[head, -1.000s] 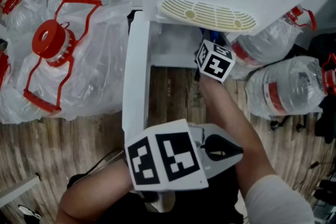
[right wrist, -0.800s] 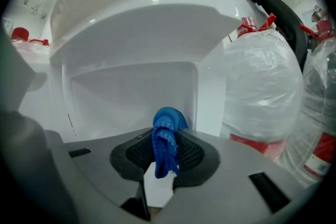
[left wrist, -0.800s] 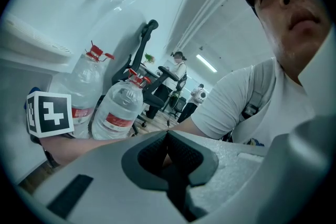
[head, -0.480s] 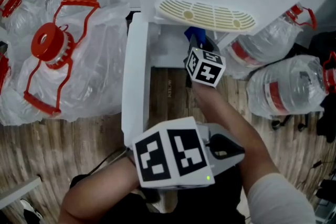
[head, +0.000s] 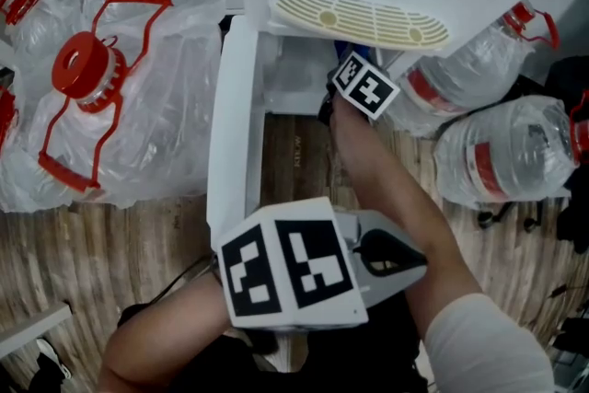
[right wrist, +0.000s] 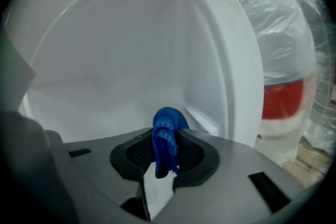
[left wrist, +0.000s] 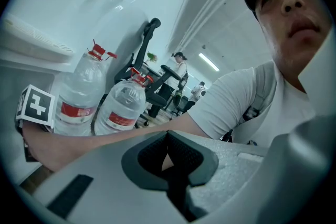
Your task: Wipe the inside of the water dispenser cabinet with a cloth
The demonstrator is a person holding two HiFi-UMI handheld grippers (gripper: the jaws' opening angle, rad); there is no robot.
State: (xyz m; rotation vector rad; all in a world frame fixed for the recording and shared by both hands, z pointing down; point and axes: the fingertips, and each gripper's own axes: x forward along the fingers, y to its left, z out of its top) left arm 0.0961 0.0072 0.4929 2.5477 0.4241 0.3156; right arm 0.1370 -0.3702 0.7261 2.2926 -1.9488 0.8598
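Head view: the right gripper reaches into the open white plastic water dispenser cabinet, while the left gripper is held well outside it.

Left gripper view: its fingers are pressed together with nothing between them.

Right gripper view: its fingers pinch a crumpled blue cloth, and the cabinet's white inner wall lies just beyond their tips.

Blue cloth, small and bunched into a ribbed wad, pinched between the jaws of the right gripper; a rounded fold pokes out past the jaw tips and a short tail hangs back between the pads. The white water dispenser cabinet is straight ahead of that gripper, with smooth bare white inner walls and its floor just under the cloth. Can't tell whether the cloth touches any surface. Cabinet door, white, swung open toward the person, stands just left of the gripper in the head view.
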